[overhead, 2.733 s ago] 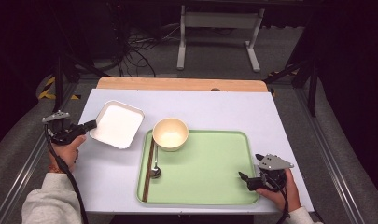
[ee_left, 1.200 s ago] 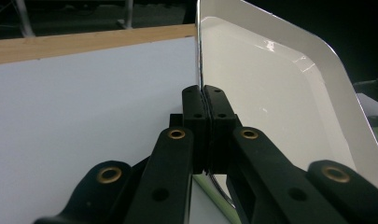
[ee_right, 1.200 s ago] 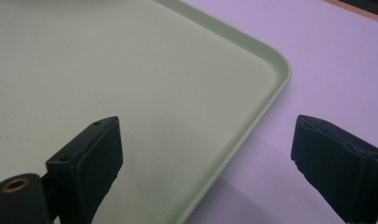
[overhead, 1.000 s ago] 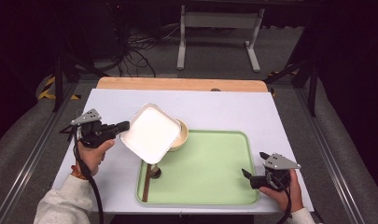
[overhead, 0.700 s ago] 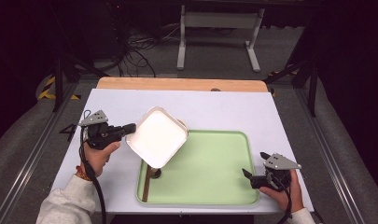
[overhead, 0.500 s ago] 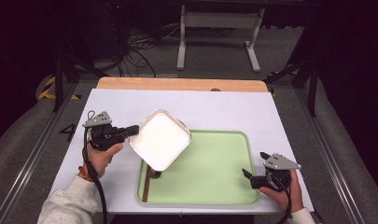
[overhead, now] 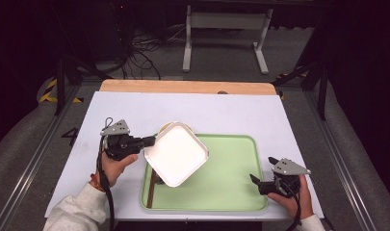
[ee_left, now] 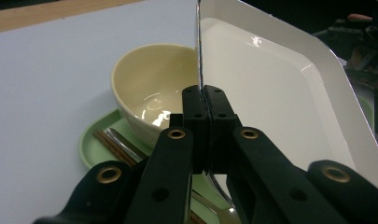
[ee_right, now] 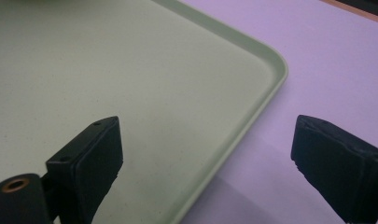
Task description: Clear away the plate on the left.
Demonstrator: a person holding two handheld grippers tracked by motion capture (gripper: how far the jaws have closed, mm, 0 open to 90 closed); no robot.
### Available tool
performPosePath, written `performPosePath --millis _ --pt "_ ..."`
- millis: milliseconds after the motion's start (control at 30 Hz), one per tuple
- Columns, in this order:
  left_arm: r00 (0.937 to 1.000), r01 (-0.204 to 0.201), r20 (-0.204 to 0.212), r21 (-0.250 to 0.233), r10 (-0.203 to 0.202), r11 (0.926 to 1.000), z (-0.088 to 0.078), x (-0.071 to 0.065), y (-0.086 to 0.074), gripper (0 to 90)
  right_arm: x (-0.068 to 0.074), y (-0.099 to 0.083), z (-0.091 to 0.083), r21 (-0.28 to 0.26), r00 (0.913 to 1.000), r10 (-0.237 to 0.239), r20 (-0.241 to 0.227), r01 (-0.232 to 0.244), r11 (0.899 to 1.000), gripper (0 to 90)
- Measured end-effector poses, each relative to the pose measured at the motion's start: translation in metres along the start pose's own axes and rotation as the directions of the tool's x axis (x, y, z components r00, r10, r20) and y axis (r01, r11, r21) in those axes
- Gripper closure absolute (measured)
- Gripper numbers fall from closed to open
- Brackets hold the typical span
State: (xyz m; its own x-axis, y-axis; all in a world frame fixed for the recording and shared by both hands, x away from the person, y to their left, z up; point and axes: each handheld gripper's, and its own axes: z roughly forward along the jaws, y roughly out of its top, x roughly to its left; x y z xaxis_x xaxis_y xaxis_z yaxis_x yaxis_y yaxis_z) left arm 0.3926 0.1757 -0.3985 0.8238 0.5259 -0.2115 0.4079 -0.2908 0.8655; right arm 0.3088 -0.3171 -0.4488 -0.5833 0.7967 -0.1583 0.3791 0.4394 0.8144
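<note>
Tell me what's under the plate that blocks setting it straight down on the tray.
The left gripper holds the plate above the tray's left part. The bowl, chopsticks and a spoon lie beneath it. The tray's right part is bare.

The white counter [overhead: 240, 113] has a strip of bare wood [overhead: 188, 87] along its far edge and stands on a grey floor [overhead: 231, 53] in a dim room whose sides fall into darkness. Beyond it stands a pale metal frame [overhead: 226, 21] on two legs, with a tangle of black cables [overhead: 144, 60] on the floor to its left. Grey rails [overhead: 31, 163] run along both sides of the counter, and what may be yellow-and-black tape [overhead: 50, 91] lies at the far left.
</note>
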Motion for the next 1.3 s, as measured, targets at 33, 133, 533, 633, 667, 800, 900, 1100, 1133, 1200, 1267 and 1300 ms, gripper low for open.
performPosePath --millis 33,133,533,633,667,800,900,1100,1133,1200,1267,1300 --pt "1.0000 -0.006 0.001 0.005 0.006 1.0000 0.002 -0.001 0.000 89.3 0.000 0.000 0.000 0.000 1.0000 0.000 0.000 0.000 1.000 9.4" --pt "0.9998 -0.008 0.017 0.018 0.008 0.9998 0.006 -0.005 -0.001 89.3 0.000 0.000 0.000 0.001 1.0000 0.000 -0.001 0.000 1.000 9.3" --pt "0.9965 -0.059 0.065 0.087 0.053 0.9944 0.030 -0.021 -0.004 89.3 0.000 0.000 0.000 0.004 1.0000 -0.003 -0.004 0.003 1.000 9.4" --pt "0.9952 -0.065 0.079 0.100 0.058 0.9929 0.036 -0.025 -0.005 89.3 0.000 -0.001 0.000 0.005 1.0000 -0.001 -0.002 0.001 1.000 9.4" --pt "0.9942 -0.080 0.079 0.104 0.072 0.9914 0.038 -0.025 -0.005 89.3 0.000 -0.001 0.000 0.004 1.0000 -0.001 -0.002 0.001 1.000 9.5" --pt "0.9935 -0.086 0.086 0.125 0.075 0.9884 0.045 -0.028 -0.006 89.3 0.000 -0.001 0.000 0.003 1.0000 0.001 -0.001 -0.001 1.000 9.4" --pt "0.9928 -0.093 0.088 0.142 0.082 0.9855 0.050 -0.030 -0.008 89.2 0.000 -0.001 0.000 0.005 1.0000 -0.001 -0.004 0.001 1.000 9.4" --pt "0.9908 -0.114 0.091 0.168 0.100 0.9791 0.058 -0.033 -0.010 89.2 0.000 -0.001 0.000 0.005 1.0000 -0.001 -0.003 0.001 1.000 9.4" --pt "0.9907 -0.118 0.088 0.177 0.103 0.9772 0.059 -0.034 -0.011 89.2 0.000 -0.001 0.000 0.006 1.0000 -0.002 -0.002 0.002 1.000 9.4" --pt "0.9903 -0.122 0.089 0.188 0.107 0.9746 0.062 -0.035 -0.012 89.2 0.000 -0.001 0.000 0.005 1.0000 -0.001 -0.004 0.001 1.000 9.5" --pt "0.9897 -0.131 0.083 0.198 0.116 0.9714 0.065 -0.036 -0.013 89.2 0.000 -0.001 0.000 0.005 1.0000 0.000 -0.003 0.000 1.000 9.5" --pt "0.9896 -0.130 0.086 0.199 0.115 0.9714 0.065 -0.036 -0.013 89.2 0.000 -0.001 0.000 0.005 1.0000 -0.001 -0.004 0.001 1.000 9.4"
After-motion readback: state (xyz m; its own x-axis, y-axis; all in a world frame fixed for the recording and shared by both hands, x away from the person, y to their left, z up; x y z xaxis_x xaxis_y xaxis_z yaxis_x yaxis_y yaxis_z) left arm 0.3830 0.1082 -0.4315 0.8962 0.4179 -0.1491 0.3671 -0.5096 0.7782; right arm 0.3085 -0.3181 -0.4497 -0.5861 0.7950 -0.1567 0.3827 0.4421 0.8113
